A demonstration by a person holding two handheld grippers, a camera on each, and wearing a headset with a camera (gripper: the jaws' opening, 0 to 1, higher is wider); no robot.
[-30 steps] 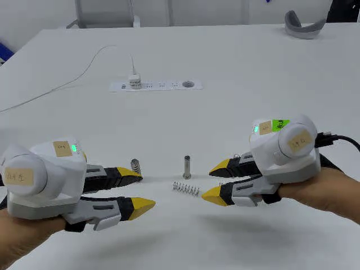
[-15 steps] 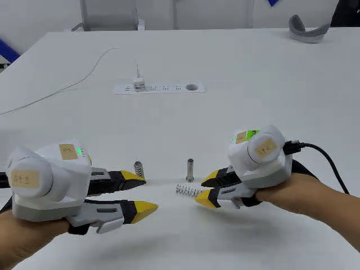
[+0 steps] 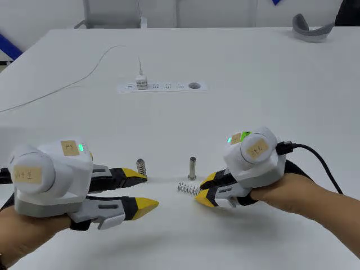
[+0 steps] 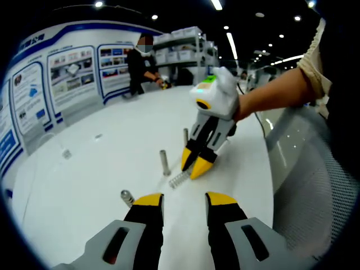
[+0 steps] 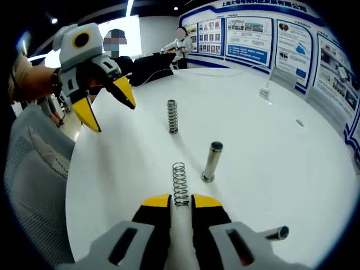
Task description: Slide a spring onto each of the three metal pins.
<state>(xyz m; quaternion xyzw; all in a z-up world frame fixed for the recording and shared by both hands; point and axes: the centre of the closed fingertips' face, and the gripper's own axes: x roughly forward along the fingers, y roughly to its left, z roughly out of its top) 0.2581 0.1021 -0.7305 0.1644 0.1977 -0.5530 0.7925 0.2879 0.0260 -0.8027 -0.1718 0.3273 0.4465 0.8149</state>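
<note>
A loose spring (image 3: 188,188) lies flat on the white table (image 3: 236,101), just in front of a bare upright pin (image 3: 192,168). Further left, another pin (image 3: 141,167) stands with a spring on it. My right gripper (image 3: 201,191) is low at the loose spring's right end, jaws narrowed but open. In the right gripper view the spring (image 5: 180,183) has its near end between my right gripper's (image 5: 181,201) tips, beside the bare pin (image 5: 212,161); a third pin (image 5: 277,232) sits at lower right. My left gripper (image 3: 145,190) hovers open and empty by the sprung pin (image 4: 127,197).
A white power strip (image 3: 162,86) with a plug and a thin cable (image 3: 73,83) lies across the middle of the table. A grey curved object (image 3: 309,27) rests at the far right corner. People stand in the background of the right gripper view.
My right gripper has moved left and down to the loose spring, and its jaws have narrowed. The left gripper has barely moved. The head camera shifted slightly.
</note>
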